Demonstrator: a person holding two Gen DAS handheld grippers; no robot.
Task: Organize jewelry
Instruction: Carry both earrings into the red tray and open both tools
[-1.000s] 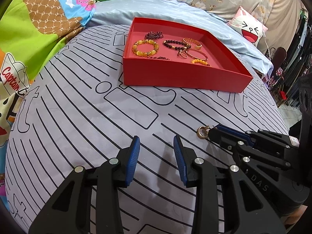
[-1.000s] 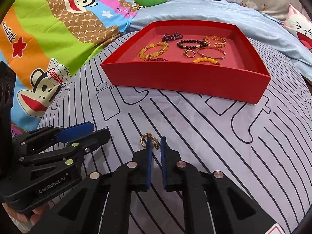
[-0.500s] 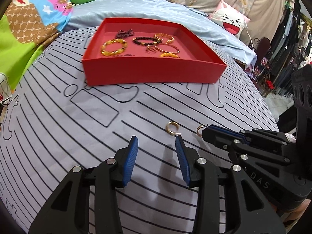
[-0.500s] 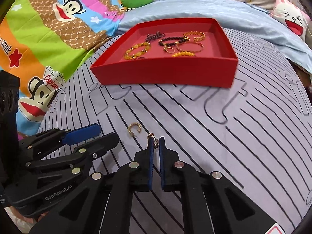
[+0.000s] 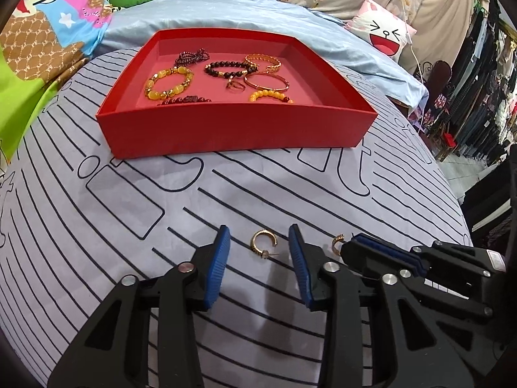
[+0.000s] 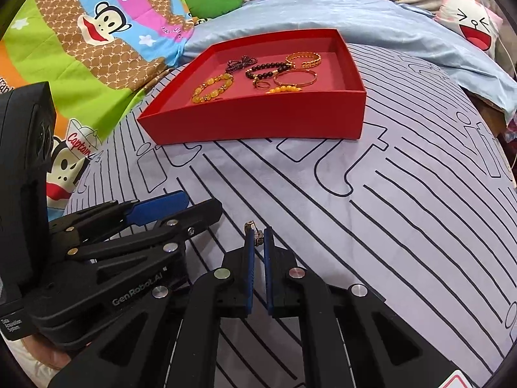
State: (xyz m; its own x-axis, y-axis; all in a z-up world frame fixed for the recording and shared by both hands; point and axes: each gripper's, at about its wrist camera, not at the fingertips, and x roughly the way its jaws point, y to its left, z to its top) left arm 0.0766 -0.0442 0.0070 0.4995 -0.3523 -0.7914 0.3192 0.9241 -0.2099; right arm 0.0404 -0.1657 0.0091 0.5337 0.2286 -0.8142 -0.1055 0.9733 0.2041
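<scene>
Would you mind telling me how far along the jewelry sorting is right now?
Mostly done: several bracelets and rings already lie in the red tray. In hand: the right hand-held gripper is shut on a gold earring. Left: a second earring lies on the bedsheet between the open fingers of the left hand-held gripper, not yet grasped. Both earrings must reach the tray.

Bed with a striped grey sheet [image 5: 97,194]

A red tray [image 5: 239,126] sits on the sheet toward the far side; nearer, a gold hoop earring [image 5: 263,243] lies loose on the fabric, with a pale blue blanket [image 5: 226,9] beyond.
</scene>
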